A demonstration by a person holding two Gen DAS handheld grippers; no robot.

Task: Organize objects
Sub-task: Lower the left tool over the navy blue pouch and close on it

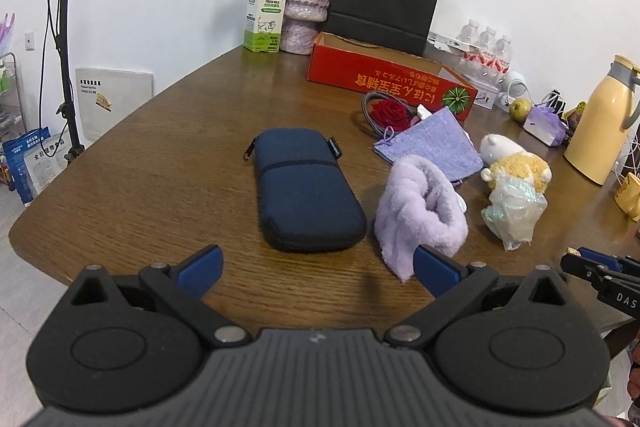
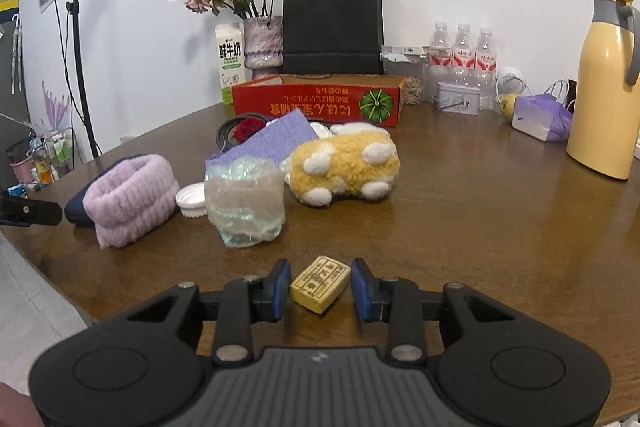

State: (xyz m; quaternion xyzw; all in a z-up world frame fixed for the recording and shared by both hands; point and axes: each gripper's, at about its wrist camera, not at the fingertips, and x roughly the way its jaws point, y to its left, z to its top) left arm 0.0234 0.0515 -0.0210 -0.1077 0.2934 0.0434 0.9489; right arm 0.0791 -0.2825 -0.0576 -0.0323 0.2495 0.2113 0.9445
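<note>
a small yellow block [image 2: 320, 283] with printed characters is seen lying flat on the wooden table [image 2: 480, 219]; it is turned at an angle. it is set near the front edge.

Counted on the worktop [image 2: 460, 211]: one milk carton [image 2: 230, 63], one vase [image 2: 262, 43], one black paper bag [image 2: 332, 23], one red box [image 2: 316, 103], three water bottles [image 2: 463, 45], one yellow jug [image 2: 606, 87], one plush toy [image 2: 346, 163], one navy pouch [image 1: 306, 191].

the left gripper [image 1: 316, 267] hovers with jaws wide apart over a wooden table [image 1: 160, 179]. ahead lies a navy zip pouch [image 1: 304, 191]; just right of it a lilac fluffy band [image 1: 420, 211], then a plush toy [image 1: 516, 167] and a red box [image 1: 384, 75].
</note>
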